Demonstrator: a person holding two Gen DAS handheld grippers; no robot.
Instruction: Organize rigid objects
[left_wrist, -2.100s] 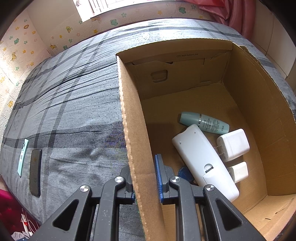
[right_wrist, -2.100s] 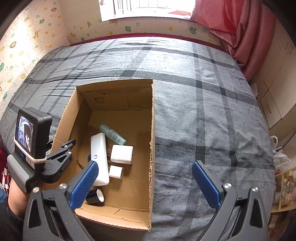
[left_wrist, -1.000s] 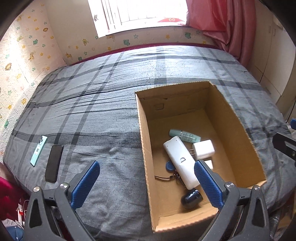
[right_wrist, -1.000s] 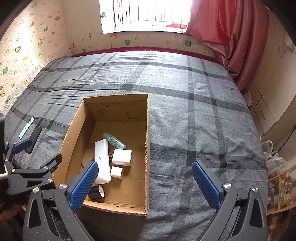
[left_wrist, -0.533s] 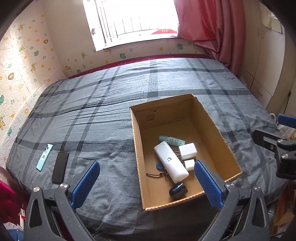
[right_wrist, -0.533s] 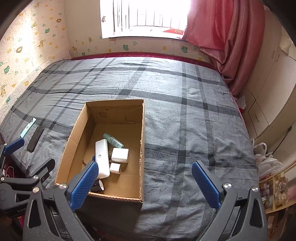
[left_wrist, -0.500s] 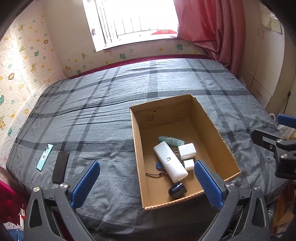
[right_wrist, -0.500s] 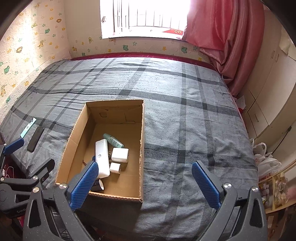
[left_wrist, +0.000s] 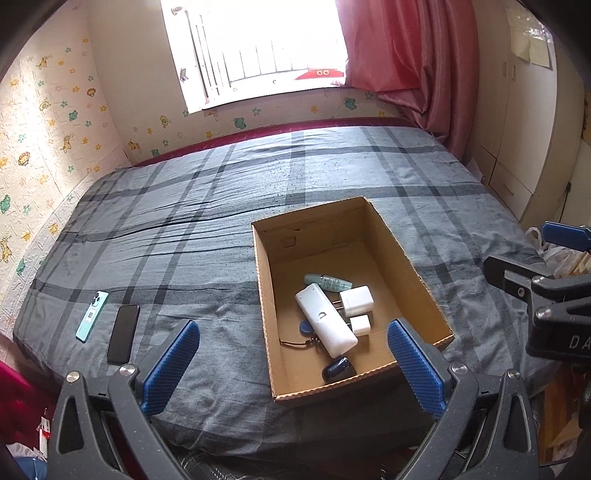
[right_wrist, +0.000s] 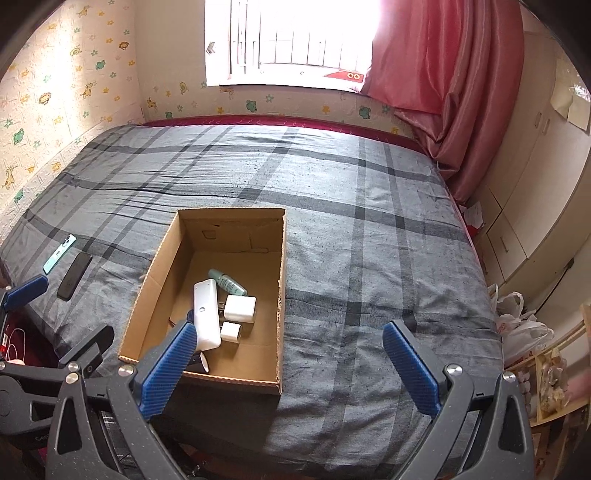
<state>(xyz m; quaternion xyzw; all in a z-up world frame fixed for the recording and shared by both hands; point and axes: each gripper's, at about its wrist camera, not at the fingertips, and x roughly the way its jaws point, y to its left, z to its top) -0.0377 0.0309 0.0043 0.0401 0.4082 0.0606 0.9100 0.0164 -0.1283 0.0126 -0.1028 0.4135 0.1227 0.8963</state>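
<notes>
The box (left_wrist: 406, 254) lay open on the bed (left_wrist: 207, 221), at centre right of the left wrist frame and centre left of the right wrist frame (right_wrist: 155, 273). Inside it, toward its lower end, the things lay bunched together: a white remote (left_wrist: 325, 319) slanting across the floor of the box, a pale green bottle (left_wrist: 328, 282) on its side just above it, a large white charger (left_wrist: 356, 300) touching the remote's right side, and a small white charger (left_wrist: 360, 325) just below that. A blue tag (left_wrist: 305, 327) on a dark cord peeked out at the remote's left, and a dark blue round thing (left_wrist: 338, 368) sat near the box's lower wall.

At the lower left of the left wrist frame, two phones lay side by side on the bed, one teal (left_wrist: 92, 310), one black (left_wrist: 123, 333), well apart from the box.

The left hand-held gripper (left_wrist: 291, 363) hung at the bottom of its frame with its jaws spread wide and nothing between them. The right hand-held gripper (right_wrist: 290, 371) was likewise wide apart and empty, its left finger overlapping the box's lower corner in the picture.
</notes>
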